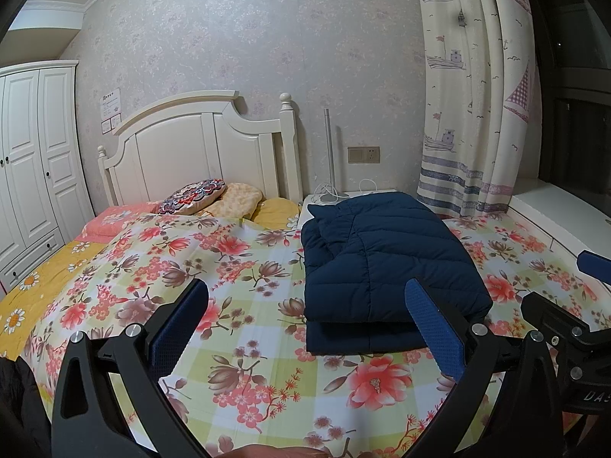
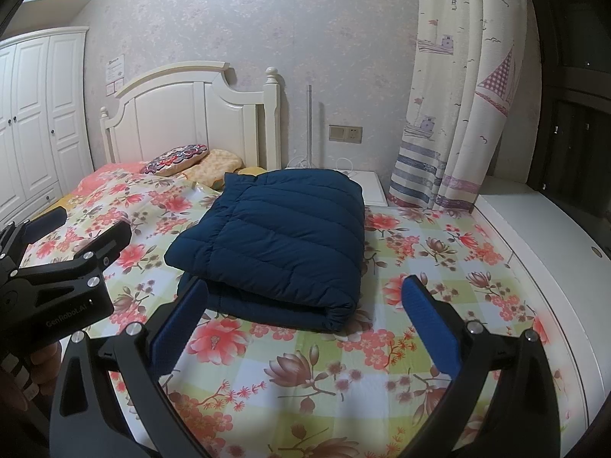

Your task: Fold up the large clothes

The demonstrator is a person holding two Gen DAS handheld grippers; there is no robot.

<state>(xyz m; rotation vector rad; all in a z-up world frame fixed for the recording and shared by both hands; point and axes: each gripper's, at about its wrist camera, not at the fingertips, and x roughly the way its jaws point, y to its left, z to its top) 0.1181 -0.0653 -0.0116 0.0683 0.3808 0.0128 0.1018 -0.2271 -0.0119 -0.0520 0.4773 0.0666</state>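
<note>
Both tools hovering level above floral bed sheet (image 1: pixel 244 290), left tool (image 1: pixel 305 328) and right tool (image 2: pixel 305 324) spread wide, gripping nothing, folded navy jacket (image 2: pixel 278 236) lying ahead

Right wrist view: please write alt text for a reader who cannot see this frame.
A dark blue quilted jacket lies folded into a thick rectangle on a floral bedsheet, with the open, empty right gripper held just short of its near edge. The left gripper, also open, shows at the left edge. A white headboard, pillows and a boat-print curtain stand behind.
</note>
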